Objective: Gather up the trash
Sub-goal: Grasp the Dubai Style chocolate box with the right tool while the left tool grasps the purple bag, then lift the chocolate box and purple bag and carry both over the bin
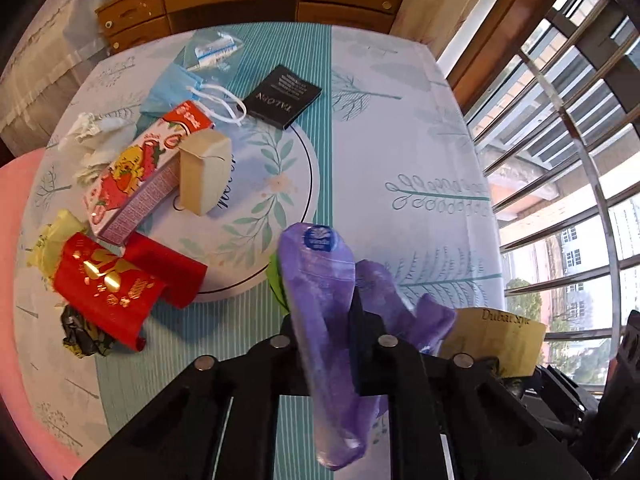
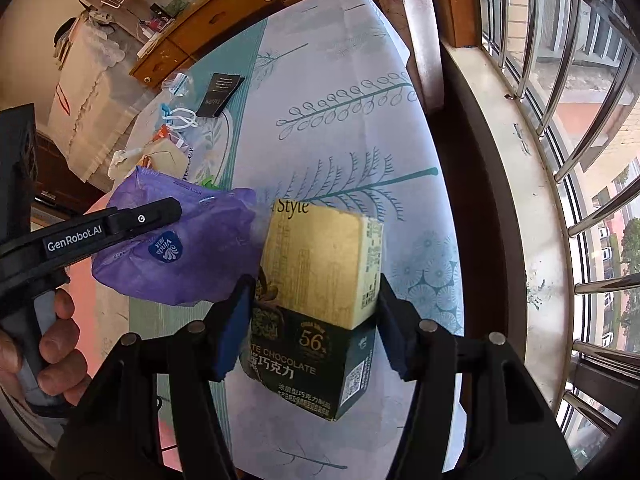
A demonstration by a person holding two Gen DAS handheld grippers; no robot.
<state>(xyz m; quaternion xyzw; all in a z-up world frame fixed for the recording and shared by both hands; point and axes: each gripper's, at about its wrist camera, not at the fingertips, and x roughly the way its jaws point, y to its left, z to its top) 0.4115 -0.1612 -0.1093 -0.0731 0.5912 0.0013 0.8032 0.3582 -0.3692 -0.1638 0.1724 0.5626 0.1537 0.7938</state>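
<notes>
While the crumpled purple plastic tissue wrapper is pinched between the clenched jaws of the left gripper at the near middle of the leaf-printed tablecloth, the gold and dark green chocolate box is gripped by its sides in the right gripper, just right of the wrapper. The pick-up step is judged under way, with both pieces secured. Next, both must be carried to a bin, which is not seen; a red envelope and a strawberry-printed carton remain at the left
</notes>
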